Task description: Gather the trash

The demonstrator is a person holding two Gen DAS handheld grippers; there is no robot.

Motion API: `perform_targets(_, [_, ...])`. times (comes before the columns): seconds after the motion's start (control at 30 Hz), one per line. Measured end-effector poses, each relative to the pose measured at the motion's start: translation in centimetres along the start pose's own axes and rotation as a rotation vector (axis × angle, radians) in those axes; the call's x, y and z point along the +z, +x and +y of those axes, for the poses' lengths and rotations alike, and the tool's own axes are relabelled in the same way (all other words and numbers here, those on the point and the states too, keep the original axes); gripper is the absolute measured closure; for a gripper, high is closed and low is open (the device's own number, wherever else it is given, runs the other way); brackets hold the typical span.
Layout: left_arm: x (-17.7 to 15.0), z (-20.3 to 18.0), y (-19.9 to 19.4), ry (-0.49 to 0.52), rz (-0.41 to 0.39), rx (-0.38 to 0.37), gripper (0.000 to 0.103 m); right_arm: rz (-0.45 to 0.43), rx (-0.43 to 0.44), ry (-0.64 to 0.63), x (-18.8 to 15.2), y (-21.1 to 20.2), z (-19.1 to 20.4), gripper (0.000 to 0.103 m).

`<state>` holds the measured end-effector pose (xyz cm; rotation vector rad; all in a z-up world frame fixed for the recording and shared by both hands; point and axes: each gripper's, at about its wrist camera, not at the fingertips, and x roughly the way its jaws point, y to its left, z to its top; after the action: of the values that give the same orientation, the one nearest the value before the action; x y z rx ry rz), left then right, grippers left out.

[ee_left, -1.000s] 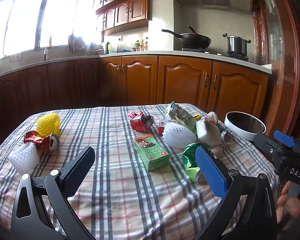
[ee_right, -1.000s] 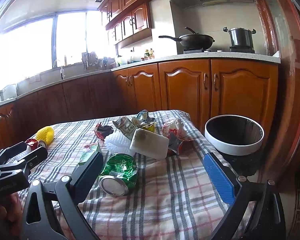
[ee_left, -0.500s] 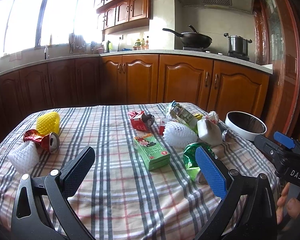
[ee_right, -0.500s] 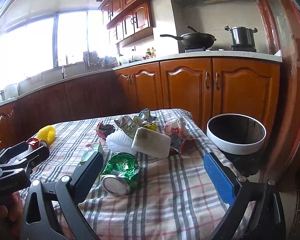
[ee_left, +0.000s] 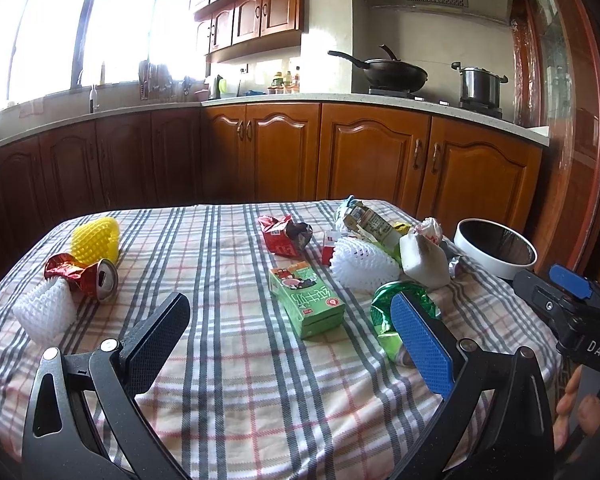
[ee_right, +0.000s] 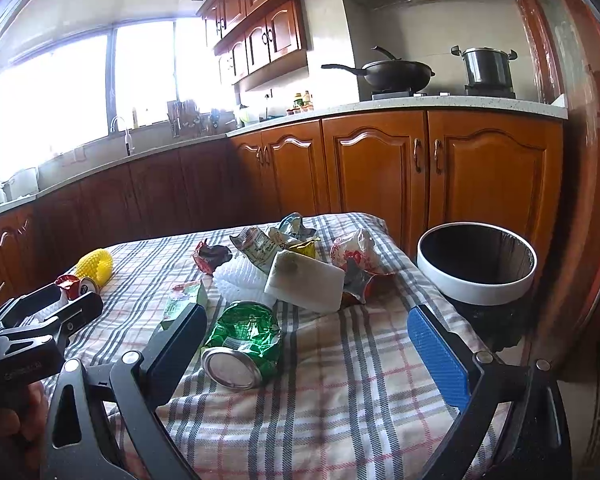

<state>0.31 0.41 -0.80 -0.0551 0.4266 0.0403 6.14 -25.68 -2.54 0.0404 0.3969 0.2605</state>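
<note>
Trash lies scattered on a plaid tablecloth (ee_left: 228, 364). A green carton (ee_left: 306, 300) sits mid-table, just beyond my open left gripper (ee_left: 288, 324), which holds nothing. A crushed green can (ee_right: 242, 340) lies just ahead of my open, empty right gripper (ee_right: 306, 330), near its black finger. Behind the can are a white block (ee_right: 306, 282), white foam netting (ee_right: 240, 278) and crumpled wrappers (ee_right: 268, 240). At the left lie a red crushed can (ee_left: 86, 276), yellow netting (ee_left: 96, 238) and white netting (ee_left: 46, 310). A white-rimmed bin (ee_right: 476, 268) stands off the table's right edge.
A red crumpled carton (ee_left: 284, 234) lies toward the table's far side. Wooden cabinets (ee_left: 372, 160) and a counter with a wok (ee_left: 392, 72) and a pot (ee_left: 478, 84) run behind. The table's right edge drops off beside the bin. A hand (ee_left: 580, 408) holds the right gripper.
Both views have drifted only slightly; the objects on the table have not moved and both grippers stay open.
</note>
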Motion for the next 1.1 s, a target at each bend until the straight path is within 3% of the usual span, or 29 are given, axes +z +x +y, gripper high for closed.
perform_targets(0.8, [0.6, 0.3, 5.2, -0.036, 0.153, -0.032, 0.000, 0.111, 0.061, 0.037, 0.1, 3.3, -0.8, 0.005])
perform_targets(0.93, [1.1, 0.1, 6.5, -0.040, 0.187, -0.044, 0.000, 0.141, 0.102, 0.063, 0.2, 4.1, -1.1, 0.011])
perform_targets(1.1, [1.5, 0.3, 9.0, -0.067, 0.266, -0.068, 0.001, 0.245, 0.208, 0.181, 0.0, 6.5, -2.8, 0.033])
